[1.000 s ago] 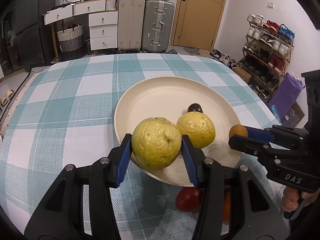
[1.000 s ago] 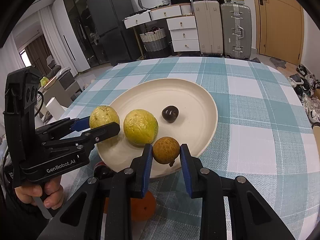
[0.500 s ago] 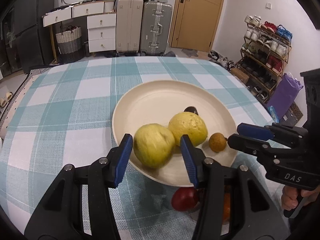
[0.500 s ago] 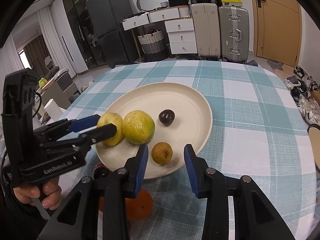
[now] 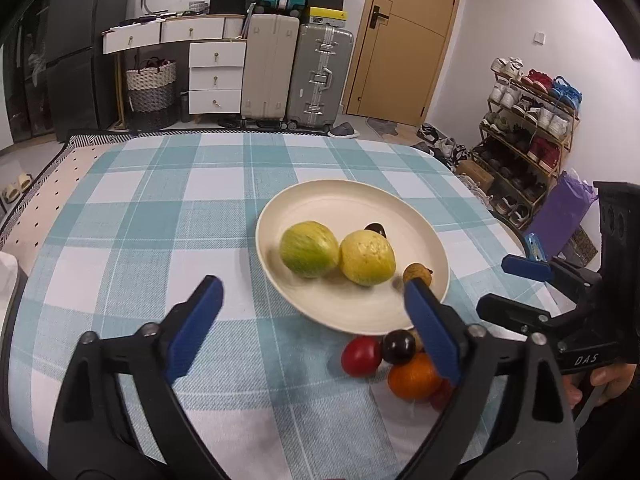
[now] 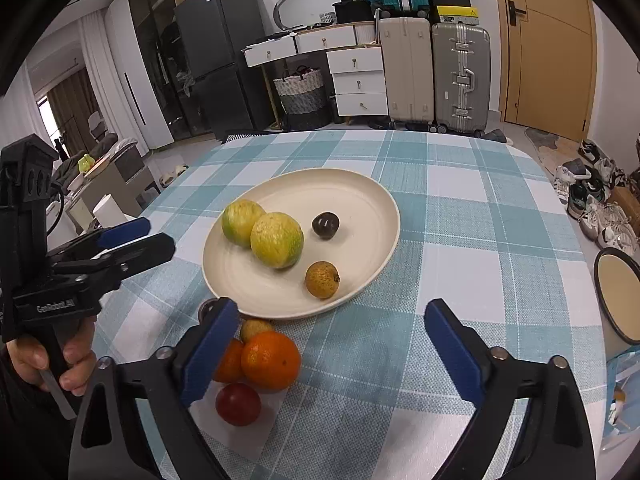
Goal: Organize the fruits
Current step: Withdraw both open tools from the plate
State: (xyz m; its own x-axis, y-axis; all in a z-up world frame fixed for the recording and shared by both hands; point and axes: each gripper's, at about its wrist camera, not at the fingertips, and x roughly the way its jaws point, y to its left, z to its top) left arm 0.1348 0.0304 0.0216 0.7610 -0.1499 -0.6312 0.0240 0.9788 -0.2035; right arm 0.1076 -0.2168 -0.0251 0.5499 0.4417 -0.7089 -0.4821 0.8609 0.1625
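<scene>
A cream plate [image 5: 344, 204] [image 6: 360, 192] on the checked tablecloth holds two yellow-green guavas [image 5: 309, 249] [image 5: 367, 257], a small brown fruit [image 6: 322, 279] and a dark plum [image 6: 325, 225]. Off the plate, near its front edge, lie an orange [image 6: 271, 360], a red fruit [image 6: 238, 404], a dark fruit [image 5: 398, 346] and a small yellowish one [image 6: 256, 327]. My left gripper [image 5: 312, 320] is open and empty, in front of the plate. My right gripper [image 6: 332, 348] is open and empty, above the loose fruits.
The round table's edge curves close on the right, with a shoe rack [image 5: 528, 120] beyond. A cream bowl with a dark rim [image 6: 618, 292] sits at the far right of the table. Suitcases and drawers stand behind.
Both grippers opened and pulled back. The left let go of a guava and the right let go of the small brown fruit; both fruits now rest on the plate.
</scene>
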